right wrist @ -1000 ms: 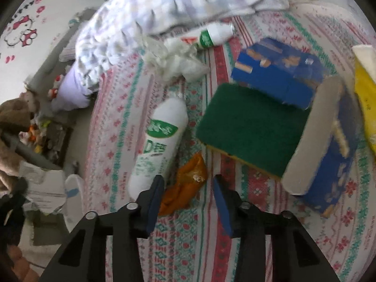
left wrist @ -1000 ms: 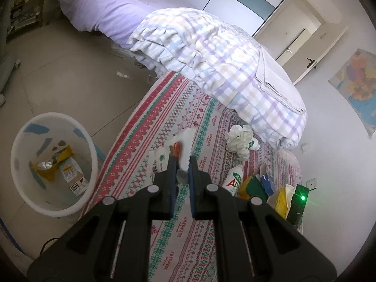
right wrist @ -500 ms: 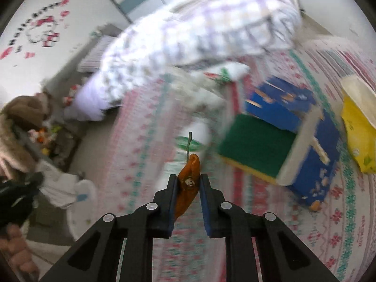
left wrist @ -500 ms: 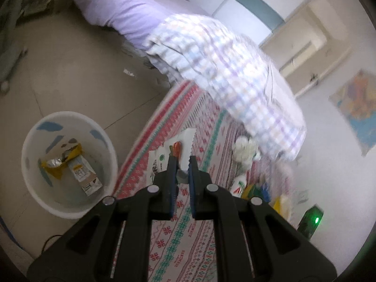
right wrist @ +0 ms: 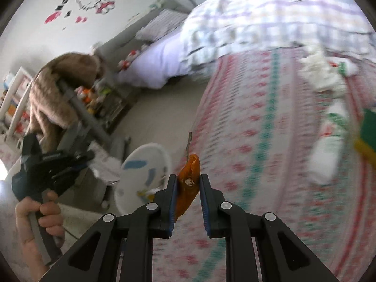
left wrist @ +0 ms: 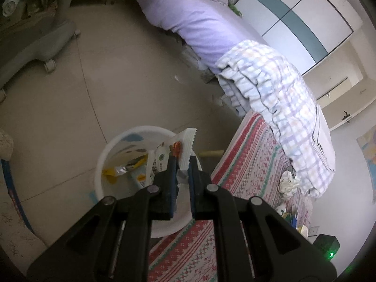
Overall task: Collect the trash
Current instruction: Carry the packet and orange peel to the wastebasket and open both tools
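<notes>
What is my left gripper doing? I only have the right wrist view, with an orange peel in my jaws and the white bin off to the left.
Observer: The left gripper is shut on a white wrapper with a serrated edge, held above the white bin.
Operator: Is anything already in the bin?
Observer: Yes. The left wrist view looks into it and shows a yellow packet and other wrappers at the bottom.
Operator: Any trash left that I can't make out? My view is blurred.
Observer: A crumpled white tissue lies on the patterned bedspread, beside the checked quilt.
</notes>
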A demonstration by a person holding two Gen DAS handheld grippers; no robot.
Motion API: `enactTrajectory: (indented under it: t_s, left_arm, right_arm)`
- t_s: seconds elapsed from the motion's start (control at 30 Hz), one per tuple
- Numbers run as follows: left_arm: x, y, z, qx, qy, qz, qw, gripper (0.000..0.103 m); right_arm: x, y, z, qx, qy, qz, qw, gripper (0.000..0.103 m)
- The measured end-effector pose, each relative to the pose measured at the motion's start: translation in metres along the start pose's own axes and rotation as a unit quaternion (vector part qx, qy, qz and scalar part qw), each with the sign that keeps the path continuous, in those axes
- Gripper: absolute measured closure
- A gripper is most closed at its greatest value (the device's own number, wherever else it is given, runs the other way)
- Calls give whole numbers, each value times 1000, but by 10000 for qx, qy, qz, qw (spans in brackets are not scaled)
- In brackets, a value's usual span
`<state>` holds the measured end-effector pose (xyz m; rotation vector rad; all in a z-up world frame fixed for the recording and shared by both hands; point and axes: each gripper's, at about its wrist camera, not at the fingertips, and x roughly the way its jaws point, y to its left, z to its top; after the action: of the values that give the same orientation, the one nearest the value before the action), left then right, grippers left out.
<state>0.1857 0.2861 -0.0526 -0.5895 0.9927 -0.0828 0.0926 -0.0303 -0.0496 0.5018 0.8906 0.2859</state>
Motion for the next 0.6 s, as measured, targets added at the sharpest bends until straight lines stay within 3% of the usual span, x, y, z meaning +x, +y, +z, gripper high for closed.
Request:
enactTrajectory:
  t_s: [0.13, 0.2, 0.27, 0.6]
  left_arm:
    - [11, 6, 1, -207, 234, 52, 9995, 90]
    - [12, 11, 1, -347, 264, 263, 9987, 65]
    - [5, 20, 2, -560, 94, 381, 9977, 53]
    - [-11, 41, 4, -1081, -254, 615, 9919, 53]
  right_arm:
    - [19, 28, -3, -175, 89, 210, 9996, 84]
    - [24, 39, -1, -259, 106, 294, 9992, 84]
    - [28, 48, 1, -362, 91, 329, 9988, 84]
    - [56, 72, 8, -616, 218, 476, 9967, 84]
